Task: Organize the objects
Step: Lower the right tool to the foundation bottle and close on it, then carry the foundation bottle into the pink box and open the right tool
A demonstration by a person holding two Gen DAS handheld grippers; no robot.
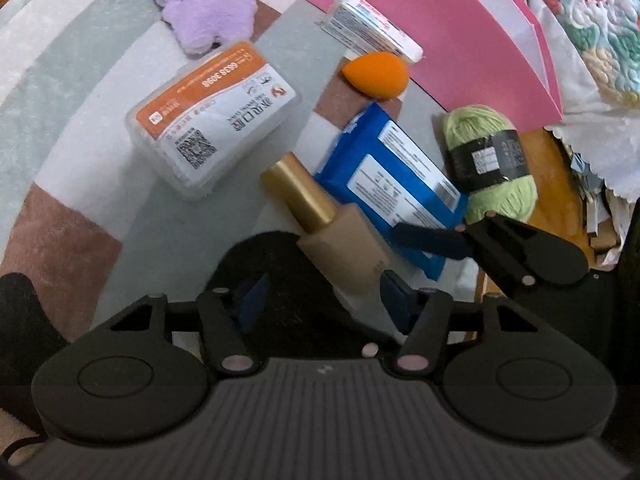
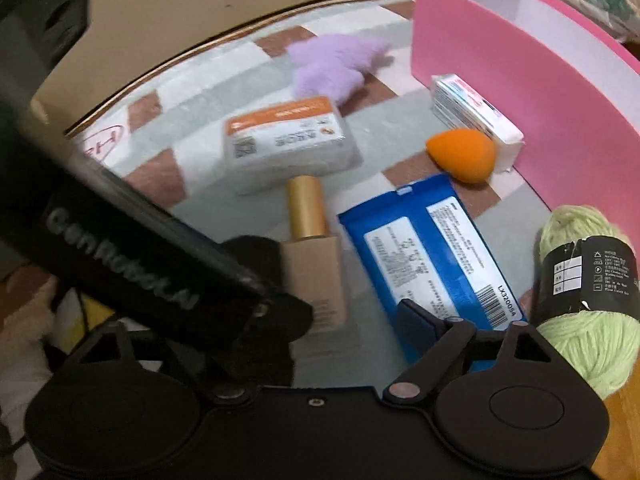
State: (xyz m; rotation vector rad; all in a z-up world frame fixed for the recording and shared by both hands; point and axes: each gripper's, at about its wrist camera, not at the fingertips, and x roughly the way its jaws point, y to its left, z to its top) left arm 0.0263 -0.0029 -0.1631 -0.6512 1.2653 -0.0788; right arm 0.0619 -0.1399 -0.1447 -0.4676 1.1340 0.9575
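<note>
Floor setup here: a checkered rug (image 1: 168,216) in pale green, white and dusty pink patches, with a flowery quilt (image 1: 596,20) bunched up past the far right corner. A big pink box (image 2: 532,92) stands open along the right side of the rug.

Loose stuff on the rug: a purple plush (image 1: 204,4) at the far end and a clear plastic case (image 1: 212,120) with an orange and white label nearer the middle. A small white carton (image 1: 372,28) sits right against the pink box, with an orange makeup sponge (image 1: 376,74) just beside it. Closer in is a blue wipes pack (image 2: 432,256) lying flat. A ball of green yarn (image 2: 588,280) with a black band sits to its right, near the box wall.

The makeup bottle (image 1: 332,236) with the gold cap lies on its side between the plastic case and the wipes, cap pointing away.

The left gripper (image 1: 324,298) is angled down over the bottle's bottom end. Its fingers (image 1: 394,294) sit on either side of the bottle with a gap showing on the left, so not clamped on it.

The right gripper (image 2: 320,320) is over the near end of the wipes pack. One blue pad (image 2: 416,320) is on the pack, but the other finger is hidden behind the left gripper, so I can't tell if it's gripping anything.
</note>
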